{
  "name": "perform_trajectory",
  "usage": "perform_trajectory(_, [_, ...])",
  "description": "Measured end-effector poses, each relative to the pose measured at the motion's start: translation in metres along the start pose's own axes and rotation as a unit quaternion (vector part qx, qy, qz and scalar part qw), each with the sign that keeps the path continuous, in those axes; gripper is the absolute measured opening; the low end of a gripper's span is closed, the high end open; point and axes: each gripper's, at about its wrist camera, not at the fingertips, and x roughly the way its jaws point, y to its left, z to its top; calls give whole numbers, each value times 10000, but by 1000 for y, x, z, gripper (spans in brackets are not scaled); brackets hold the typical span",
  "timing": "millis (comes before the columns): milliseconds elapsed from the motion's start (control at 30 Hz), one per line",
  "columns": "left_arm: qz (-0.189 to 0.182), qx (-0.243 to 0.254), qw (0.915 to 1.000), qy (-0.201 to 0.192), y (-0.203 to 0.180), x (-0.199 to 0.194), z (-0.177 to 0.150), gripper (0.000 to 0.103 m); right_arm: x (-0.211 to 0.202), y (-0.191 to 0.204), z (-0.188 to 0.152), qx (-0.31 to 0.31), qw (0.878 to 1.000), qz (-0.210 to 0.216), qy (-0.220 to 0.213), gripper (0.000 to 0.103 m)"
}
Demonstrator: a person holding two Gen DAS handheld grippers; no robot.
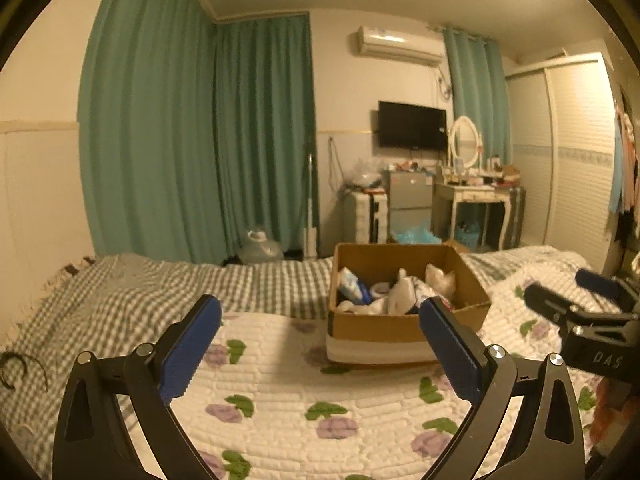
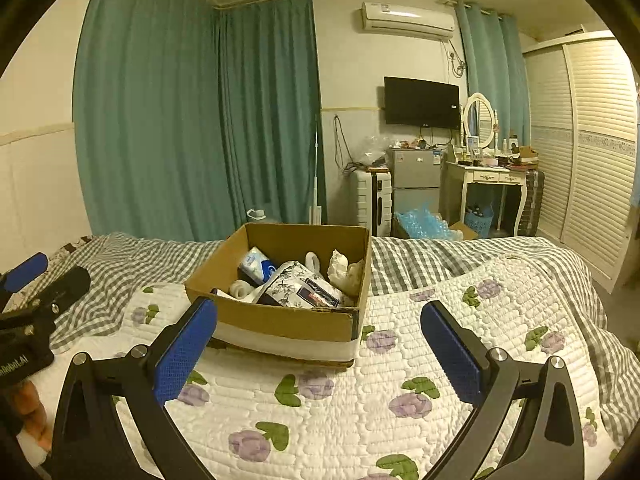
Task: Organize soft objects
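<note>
We hold both grippers low and level over the bed, pointed toward the far wall. Left gripper [image 1: 320, 344]: fingers spread wide, nothing between the blue pads [image 1: 190, 348]. Right gripper [image 2: 320, 350]: likewise spread apart, holding nothing; it also shows at the right edge of the left wrist view, so the two sit side by side. Cardboard box [image 2: 280, 322] rests on the floral quilt [image 2: 340, 408], ahead of both grippers and apart from them; in the right wrist view it lies ahead and slightly left of centre, its near wall just beyond the left fingertip. Inside the box we see a floral-print pouch [image 2: 296, 286], a blue-and-white packet [image 2: 258, 266] and a pale plush item [image 2: 344, 274], heaped loosely. Grey checked sheet [image 1: 132, 292] spreads beyond the quilt.
</note>
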Motion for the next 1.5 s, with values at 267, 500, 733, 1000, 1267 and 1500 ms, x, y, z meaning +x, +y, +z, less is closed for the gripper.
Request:
perform_trajectory(267, [-46, -6, 9999, 109, 0, 5, -5, 101, -10, 2, 8, -47, 9999, -18, -111, 102])
perform_trajectory(500, [-61, 45, 9999, 125, -1, 6, -5, 101, -10, 6, 9, -93, 9999, -15, -94, 102])
perform_trajectory(733, [-39, 59, 9999, 125, -2, 6, -6, 101, -10, 6, 9, -106, 9999, -35, -92, 102])
perform_trajectory(1000, [-65, 40, 9999, 105, -2, 6, -7, 101, -9, 6, 7, -120, 9999, -60, -86, 102])
perform_trajectory(1267, [-45, 43, 9999, 135, -3, 6, -8, 101, -9, 6, 7, -124, 9999, -56, -76, 102])
perform_trajectory(1500, [-29, 41, 9999, 134, -2, 7, -9, 101, -10, 6, 5, -139, 9999, -53, -61, 102])
